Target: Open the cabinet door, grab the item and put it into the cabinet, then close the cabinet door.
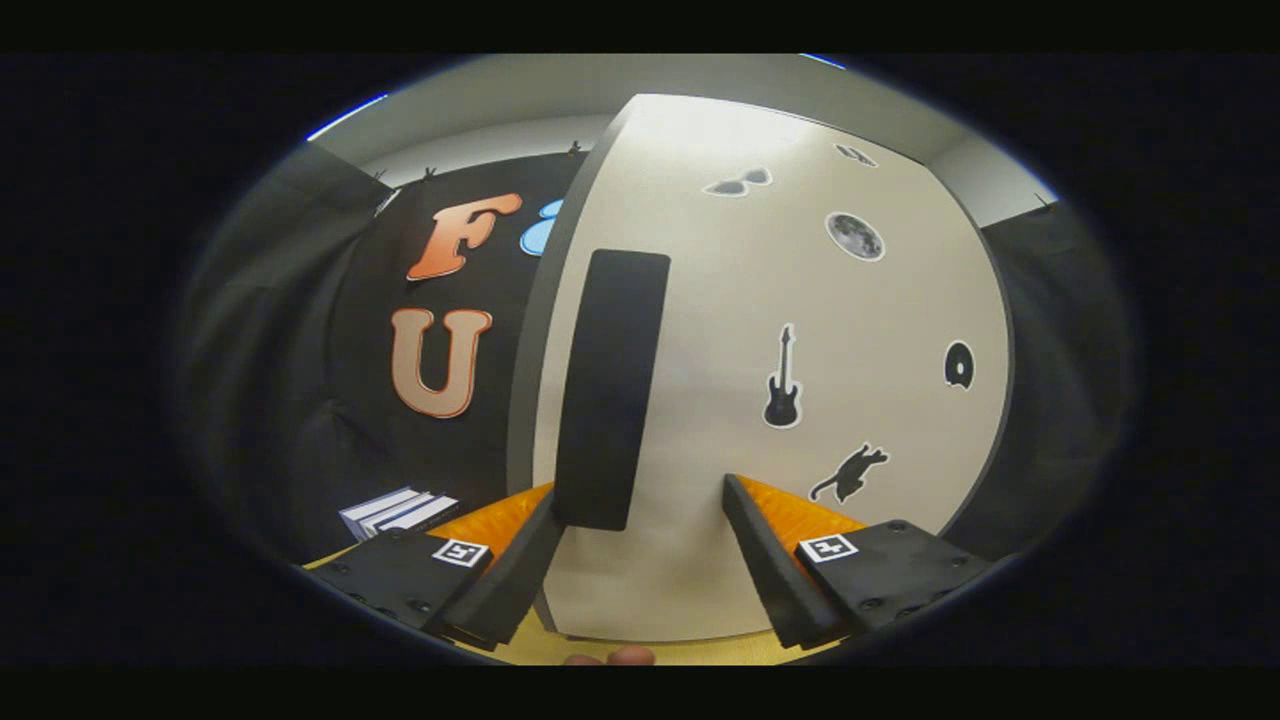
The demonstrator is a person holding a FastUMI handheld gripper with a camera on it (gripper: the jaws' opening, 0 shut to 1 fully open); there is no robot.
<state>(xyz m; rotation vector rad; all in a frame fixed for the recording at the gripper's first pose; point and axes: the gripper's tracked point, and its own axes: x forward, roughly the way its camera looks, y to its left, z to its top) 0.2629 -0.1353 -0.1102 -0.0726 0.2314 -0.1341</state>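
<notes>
A black cloth wall [330, 330] hangs at the back, pinned along its top edge by small clips [430, 173], with folds sagging on its left side. Above it runs a pale grey wall [520, 100], brightly lit from overhead. More black cloth [1060, 330] drapes down on the right. Below lies a yellowish table [640, 655]. A small stack of books [395, 512] sits on it at the foot of the left cloth.

Tool [640, 495] – wedge fingers, orange inner bodies, screwed plates, square tag markers – fingers apart
</notes>
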